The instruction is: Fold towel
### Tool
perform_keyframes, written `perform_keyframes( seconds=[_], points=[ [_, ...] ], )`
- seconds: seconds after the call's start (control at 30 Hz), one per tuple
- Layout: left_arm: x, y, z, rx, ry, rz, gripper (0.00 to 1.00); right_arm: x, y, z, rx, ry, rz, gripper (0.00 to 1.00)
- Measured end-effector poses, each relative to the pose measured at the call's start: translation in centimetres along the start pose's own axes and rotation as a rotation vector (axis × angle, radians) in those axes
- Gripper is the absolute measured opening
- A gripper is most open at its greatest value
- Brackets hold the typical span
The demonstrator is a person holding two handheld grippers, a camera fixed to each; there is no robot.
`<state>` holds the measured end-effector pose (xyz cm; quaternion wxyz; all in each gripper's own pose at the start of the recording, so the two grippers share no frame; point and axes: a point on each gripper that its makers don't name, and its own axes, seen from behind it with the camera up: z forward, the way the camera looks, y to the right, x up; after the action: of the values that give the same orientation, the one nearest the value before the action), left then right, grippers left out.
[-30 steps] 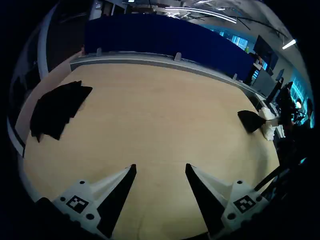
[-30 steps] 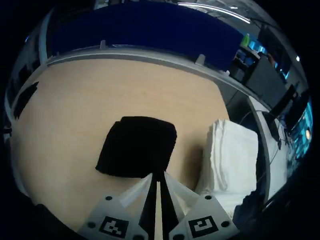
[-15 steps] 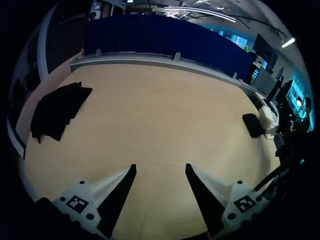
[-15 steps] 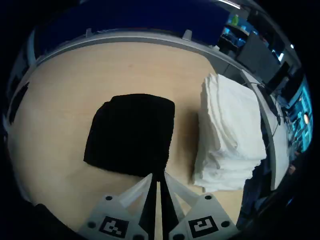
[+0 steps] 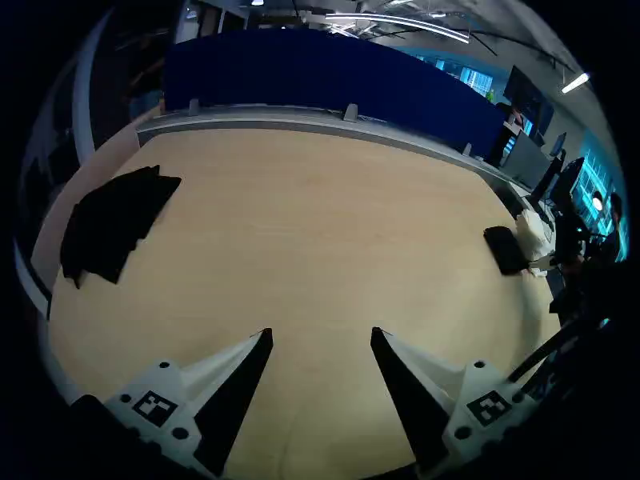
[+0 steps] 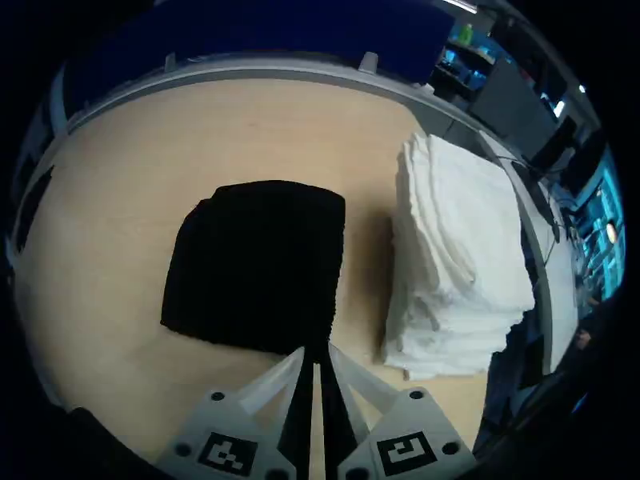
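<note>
Right gripper [image 6: 318,350] clenched, tips at near edge of black towel [image 6: 254,264] (left gripper [image 5: 321,330] spread).

No text, number or brand is readable; the left hand-held gripper [image 5: 320,332] bears only patterned tags [image 5: 154,406].

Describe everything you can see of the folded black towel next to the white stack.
The black towel is folded into a thick, roughly square pad of soft-looking dark cloth. It lies flat on the pale wooden table, beside the white stack with a strip of table between. The right gripper, nearly closed, meets its near edge; whether it pinches the cloth is unclear.
</note>
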<state>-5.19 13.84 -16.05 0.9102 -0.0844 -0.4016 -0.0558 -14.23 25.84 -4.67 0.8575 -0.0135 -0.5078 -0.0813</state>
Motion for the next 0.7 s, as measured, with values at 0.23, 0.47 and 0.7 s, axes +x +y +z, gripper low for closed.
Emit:
perform_keyframes(
  seconds=[0.23, 0.47, 0.7],
  points=[
    [-0.2, 0.0, 0.1, 0.002, -0.004, 0.000, 0.91, -0.8, 0.5, 0.2, -0.018, -0.025, 0.013, 0.05],
    [-0.3, 0.1, 0.2, 0.002, -0.006, 0.002, 0.91, -1.3, 0.9, 0.4, -0.033, -0.038, 0.016, 0.06],
    [-0.1, 0.3, 0.2, 0.000, -0.005, 0.003, 0.91, -1.4, 1.2, 0.2, -0.045, -0.038, 0.022, 0.10]
  ],
)
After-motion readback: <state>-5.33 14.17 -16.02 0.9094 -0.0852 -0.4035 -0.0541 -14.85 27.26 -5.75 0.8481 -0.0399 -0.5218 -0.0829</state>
